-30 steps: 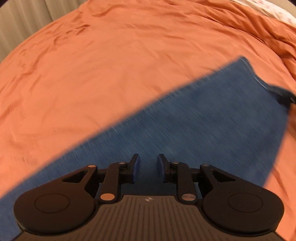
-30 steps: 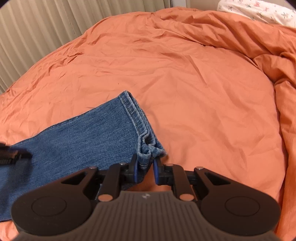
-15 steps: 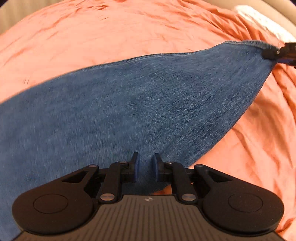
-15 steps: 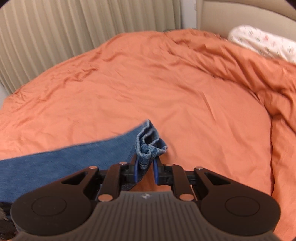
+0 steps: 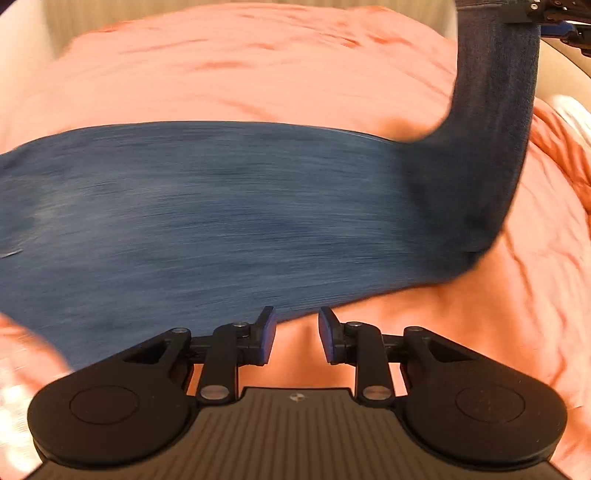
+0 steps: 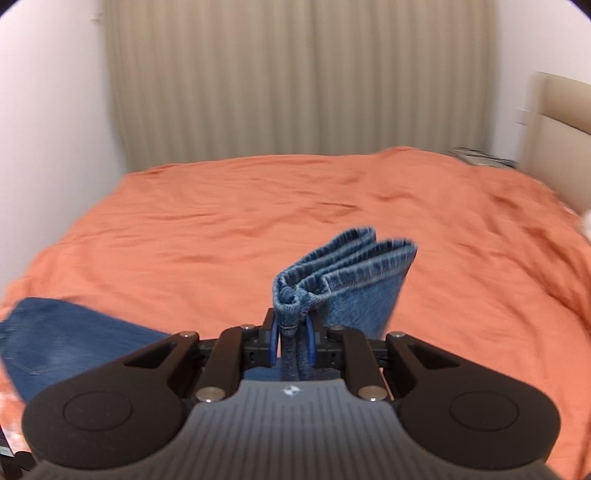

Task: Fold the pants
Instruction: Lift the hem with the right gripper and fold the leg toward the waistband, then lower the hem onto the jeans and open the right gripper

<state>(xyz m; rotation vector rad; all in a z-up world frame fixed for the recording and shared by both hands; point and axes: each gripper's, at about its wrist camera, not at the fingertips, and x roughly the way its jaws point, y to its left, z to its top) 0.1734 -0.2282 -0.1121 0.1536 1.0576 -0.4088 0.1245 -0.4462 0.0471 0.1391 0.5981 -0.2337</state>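
Blue jeans [image 5: 229,206] are spread across an orange duvet [image 5: 258,74] on a bed, the cloth blurred in the left wrist view. One leg end is lifted clear of the bed, rising to the upper right corner of that view, where the right gripper [image 5: 546,14] is seen at its top.

In the right wrist view, the bunched hem [image 6: 347,273] is clamped between the nearly closed jaws of the right gripper [image 6: 291,341], the cuffs standing up above the pads. The rest of the denim is seen low at the left on the duvet.

The left gripper [image 5: 297,336] is held just off the near edge of the jeans. Its jaws have just been opening; they stand partly apart, with nothing between them, only duvet showing in the gap.

Pleated beige curtains [image 6: 295,74] and a padded headboard [image 6: 557,147] are noted beyond the bed.
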